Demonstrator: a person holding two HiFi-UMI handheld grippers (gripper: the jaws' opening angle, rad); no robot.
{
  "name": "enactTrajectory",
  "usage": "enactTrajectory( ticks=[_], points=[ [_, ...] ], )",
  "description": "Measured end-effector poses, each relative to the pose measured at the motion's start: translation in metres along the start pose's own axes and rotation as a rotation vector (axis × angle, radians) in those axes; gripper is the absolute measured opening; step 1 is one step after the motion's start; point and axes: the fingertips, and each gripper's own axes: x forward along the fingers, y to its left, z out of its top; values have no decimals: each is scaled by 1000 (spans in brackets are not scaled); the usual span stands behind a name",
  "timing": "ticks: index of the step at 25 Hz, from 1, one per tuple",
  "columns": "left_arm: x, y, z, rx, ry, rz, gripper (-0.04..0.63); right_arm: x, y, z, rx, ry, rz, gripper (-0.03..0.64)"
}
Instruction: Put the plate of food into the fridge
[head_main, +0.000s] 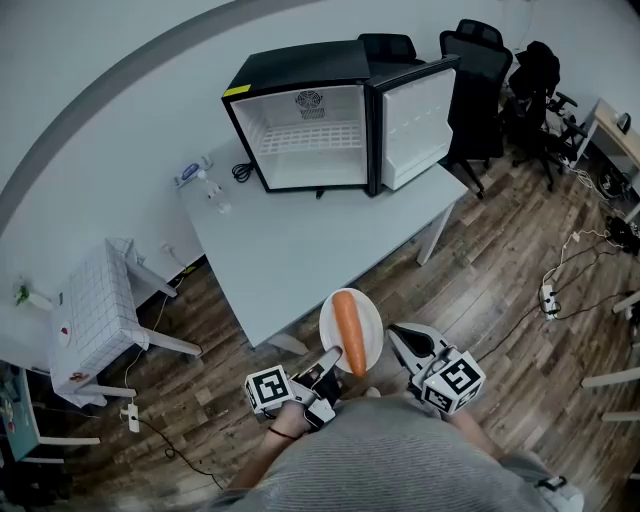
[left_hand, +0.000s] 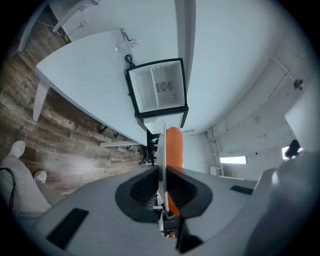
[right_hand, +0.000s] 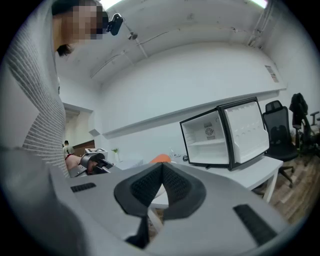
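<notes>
A white plate (head_main: 368, 322) with an orange carrot (head_main: 349, 331) on it hangs level in front of me, short of the white table's (head_main: 300, 250) near edge. My left gripper (head_main: 330, 360) is shut on the plate's near rim. In the left gripper view the plate (left_hand: 161, 145) runs edge-on between the jaws of the left gripper (left_hand: 162, 172), with the carrot (left_hand: 174, 145) on its right face. My right gripper (head_main: 397, 338) hangs just right of the plate, shut and empty; the right gripper (right_hand: 161, 167) shows its pads pressed together. The black mini fridge (head_main: 300, 125) stands on the table's far end, its door (head_main: 415, 120) swung open and its white shelves bare.
Black office chairs (head_main: 480, 60) stand behind the fridge at right. A small white tiled table (head_main: 95, 310) sits at left. A power strip (head_main: 548, 297) and cables lie on the wood floor at right. A cable (head_main: 241, 172) and small items (head_main: 200, 178) lie left of the fridge.
</notes>
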Motion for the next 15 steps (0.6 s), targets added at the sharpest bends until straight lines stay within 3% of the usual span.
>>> enactTrajectory(
  ticks=[4,8,12,15],
  points=[
    [4,-7,-3,-34,-2,-32,43,-1,3,4,26,-37,27,14],
    [0,2,0,17,10,20,43,1,4,5,48,-49,39,14],
    [3,-11,-4,-42,0,-44,43,1,7,3,39,-40,42,14],
    [1,-10,-5,-41,-2,-41,43,0,7,2,41,-37,39,14]
  ],
)
